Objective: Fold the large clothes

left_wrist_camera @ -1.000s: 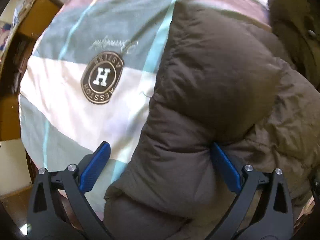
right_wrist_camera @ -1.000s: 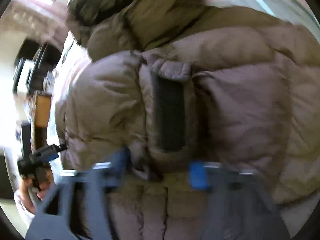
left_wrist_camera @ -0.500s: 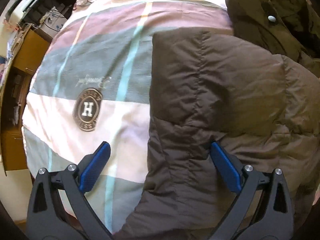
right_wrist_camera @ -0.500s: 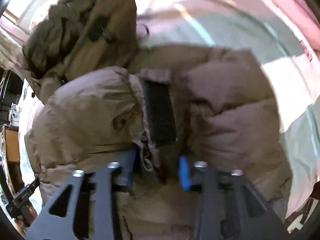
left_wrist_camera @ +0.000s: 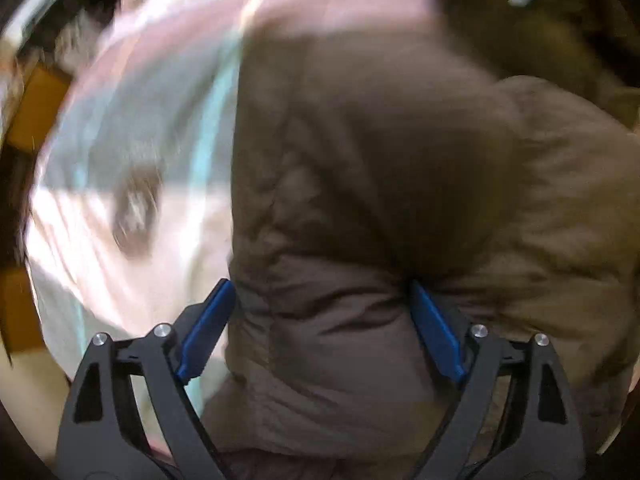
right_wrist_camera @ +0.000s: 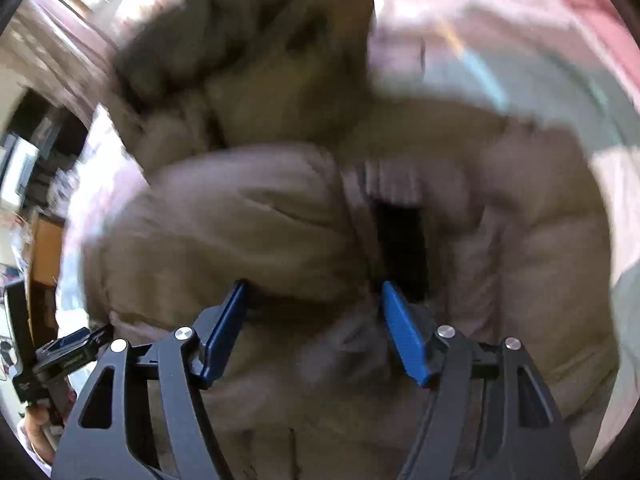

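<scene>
- The puffy brown coat (left_wrist_camera: 400,184) fills the right side of the left view, lying on a checked blanket (left_wrist_camera: 132,152).
- The blanket's round badge (left_wrist_camera: 134,216) is too blurry to read.
- The left gripper (left_wrist_camera: 320,300) is closing around a coat fold.
- The right gripper (right_wrist_camera: 314,300) is opening over the coat.

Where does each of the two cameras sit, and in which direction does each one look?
Left wrist view: on the left tool, looking down at the brown puffer jacket on the checked bedcover; its jaws, closing, straddle a jacket fold.
Right wrist view: on the right tool, looking steeply down at the same jacket; jaws opening; a hand shows lower left.
Shared: jacket and bedcover.
</scene>
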`<state>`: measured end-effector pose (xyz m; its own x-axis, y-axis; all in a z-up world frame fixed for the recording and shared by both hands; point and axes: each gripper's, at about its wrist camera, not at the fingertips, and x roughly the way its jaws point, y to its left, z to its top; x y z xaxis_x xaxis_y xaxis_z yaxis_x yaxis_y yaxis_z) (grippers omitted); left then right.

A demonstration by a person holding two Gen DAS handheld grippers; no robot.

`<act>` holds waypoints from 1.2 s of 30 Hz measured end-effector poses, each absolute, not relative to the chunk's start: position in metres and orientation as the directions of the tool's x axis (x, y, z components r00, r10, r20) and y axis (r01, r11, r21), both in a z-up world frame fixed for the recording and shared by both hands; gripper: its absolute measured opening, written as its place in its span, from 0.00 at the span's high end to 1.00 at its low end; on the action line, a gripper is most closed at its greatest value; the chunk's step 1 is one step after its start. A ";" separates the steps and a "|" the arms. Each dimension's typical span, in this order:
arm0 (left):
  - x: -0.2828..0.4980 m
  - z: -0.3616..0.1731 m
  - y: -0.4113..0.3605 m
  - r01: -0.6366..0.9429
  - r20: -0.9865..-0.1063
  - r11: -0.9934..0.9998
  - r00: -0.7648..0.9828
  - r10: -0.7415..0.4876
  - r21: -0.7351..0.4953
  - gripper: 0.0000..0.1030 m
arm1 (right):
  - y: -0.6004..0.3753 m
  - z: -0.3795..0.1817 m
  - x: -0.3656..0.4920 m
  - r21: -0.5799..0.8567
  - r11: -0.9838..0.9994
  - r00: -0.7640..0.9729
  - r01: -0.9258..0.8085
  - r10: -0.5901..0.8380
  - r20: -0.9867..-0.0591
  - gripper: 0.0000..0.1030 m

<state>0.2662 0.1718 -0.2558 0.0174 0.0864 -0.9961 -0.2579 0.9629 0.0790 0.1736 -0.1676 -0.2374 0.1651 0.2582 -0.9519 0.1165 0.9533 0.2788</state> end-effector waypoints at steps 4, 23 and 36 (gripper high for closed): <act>0.264 -0.265 0.187 -0.295 -0.996 0.952 -0.032 0.080 0.086 0.06 | -0.132 -0.241 0.158 0.129 0.991 0.068 -0.046 0.132 -0.989 0.29; 0.287 -0.215 0.096 -0.101 -0.960 0.981 0.209 0.187 0.169 0.08 | -0.213 -0.217 0.218 0.275 0.938 0.150 0.212 0.247 -0.957 0.15; 0.271 -0.227 0.103 -0.145 -0.980 0.981 0.136 0.145 0.126 0.05 | -0.159 -0.200 0.235 0.088 0.995 0.147 0.036 0.082 -0.986 0.01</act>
<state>0.2713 0.1026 -0.2268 0.1362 0.1455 -0.9799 -0.1450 0.9814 0.1255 0.2349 -0.1591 -0.1997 0.1469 0.0817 -0.9858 0.0358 0.9955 0.0879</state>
